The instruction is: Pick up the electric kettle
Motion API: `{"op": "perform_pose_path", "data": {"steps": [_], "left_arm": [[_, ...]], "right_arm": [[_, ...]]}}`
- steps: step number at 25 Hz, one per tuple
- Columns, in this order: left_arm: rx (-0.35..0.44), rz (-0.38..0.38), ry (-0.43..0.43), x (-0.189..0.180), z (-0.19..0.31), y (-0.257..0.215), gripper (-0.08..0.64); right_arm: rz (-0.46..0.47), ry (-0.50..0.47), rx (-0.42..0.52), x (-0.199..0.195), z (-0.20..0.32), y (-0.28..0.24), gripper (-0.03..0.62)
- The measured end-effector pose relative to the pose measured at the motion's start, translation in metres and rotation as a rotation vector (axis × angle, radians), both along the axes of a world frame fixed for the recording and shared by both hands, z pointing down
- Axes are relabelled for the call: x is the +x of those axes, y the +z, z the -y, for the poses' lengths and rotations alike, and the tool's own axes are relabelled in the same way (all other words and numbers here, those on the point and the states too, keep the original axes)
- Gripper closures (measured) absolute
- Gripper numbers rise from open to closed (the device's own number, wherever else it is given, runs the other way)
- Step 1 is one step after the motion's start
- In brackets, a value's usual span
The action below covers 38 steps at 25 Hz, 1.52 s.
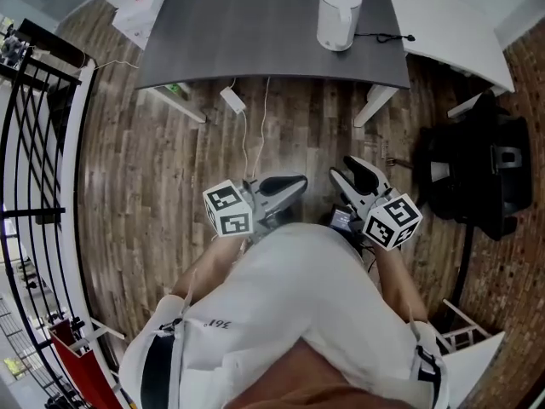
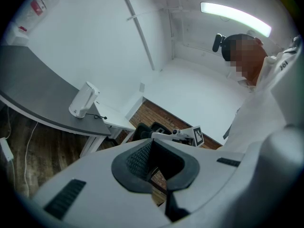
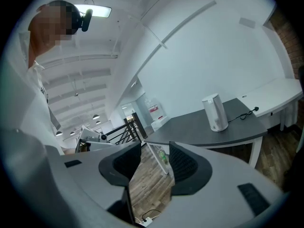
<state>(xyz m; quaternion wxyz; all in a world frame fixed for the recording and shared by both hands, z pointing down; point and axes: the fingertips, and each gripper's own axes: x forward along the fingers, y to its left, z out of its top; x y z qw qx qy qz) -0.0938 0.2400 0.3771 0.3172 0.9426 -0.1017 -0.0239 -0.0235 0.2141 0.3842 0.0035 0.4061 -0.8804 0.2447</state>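
The white electric kettle (image 1: 339,15) stands upright near the far right corner of the grey table (image 1: 238,32), its black cord trailing off to the right. Both grippers are held close to the person's body, over the wooden floor and well short of the table. My left gripper (image 1: 288,187) is shut with nothing in it; its view shows the kettle (image 2: 84,100) far off at the left and the pads (image 2: 140,159) pressed together. My right gripper (image 1: 356,174) stands open and empty. In its view the kettle (image 3: 213,112) stands to the right, beyond the spread pads (image 3: 183,163).
A white desk (image 1: 451,24) adjoins the table at the right. A black chair (image 1: 477,177) stands at the right, a black railing (image 1: 34,135) at the left. A white power strip (image 1: 232,100) with cables lies on the floor under the table's front edge.
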Motion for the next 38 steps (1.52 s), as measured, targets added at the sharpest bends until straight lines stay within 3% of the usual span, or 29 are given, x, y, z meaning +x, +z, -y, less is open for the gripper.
{"op": "perform_pose_path", "data": {"steps": [10, 18, 28, 38], "left_arm": [[-0.003, 0.007, 0.037, -0.045, 0.014, 0.01, 0.555], [0.0, -0.002, 0.068, -0.055, 0.032, 0.015, 0.555], [0.002, 0.023, 0.016, -0.026, 0.092, 0.022, 0.555], [-0.003, 0.05, -0.071, 0.054, 0.206, 0.024, 0.555]], "right_arm": [[0.003, 0.076, -0.027, -0.031, 0.011, 0.013, 0.428], [-0.032, 0.134, -0.021, -0.024, 0.026, 0.013, 0.428], [-0.081, 0.084, -0.002, 0.009, 0.096, 0.027, 0.428], [-0.087, 0.021, -0.04, 0.089, 0.202, 0.036, 0.428]]}}
